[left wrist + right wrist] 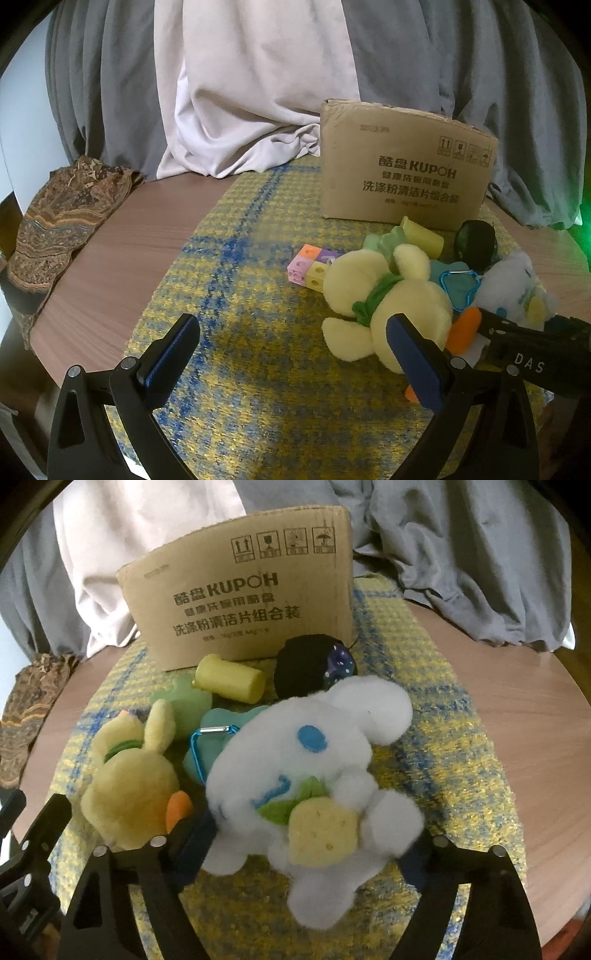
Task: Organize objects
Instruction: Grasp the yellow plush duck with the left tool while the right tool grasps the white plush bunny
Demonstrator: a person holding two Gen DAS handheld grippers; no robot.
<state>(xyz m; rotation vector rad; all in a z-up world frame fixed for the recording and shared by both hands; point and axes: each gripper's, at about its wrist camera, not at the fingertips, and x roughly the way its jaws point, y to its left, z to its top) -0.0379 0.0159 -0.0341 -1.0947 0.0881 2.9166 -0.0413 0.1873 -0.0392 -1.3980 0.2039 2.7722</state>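
In front of the brown cardboard box [240,602], the fluffy white plush dog [314,775] lies on the yellow-blue woven mat [443,738], long axis running from the box toward the camera, head nearest the box. The right tongs [306,843] clamp its body; the left tongs [291,350] gape apart, empty, beside the yellow plush duck [388,306].

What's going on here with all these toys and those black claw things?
A person is tidying a pile of toys on a yellow-and-blue cloth, using a handheld gripper in each hand. The right gripper has its jaws around the white plush dog, which fills the gap between them. The left gripper hovers open beside the yellow plush duck, holding nothing. A cardboard box stands behind the pile.
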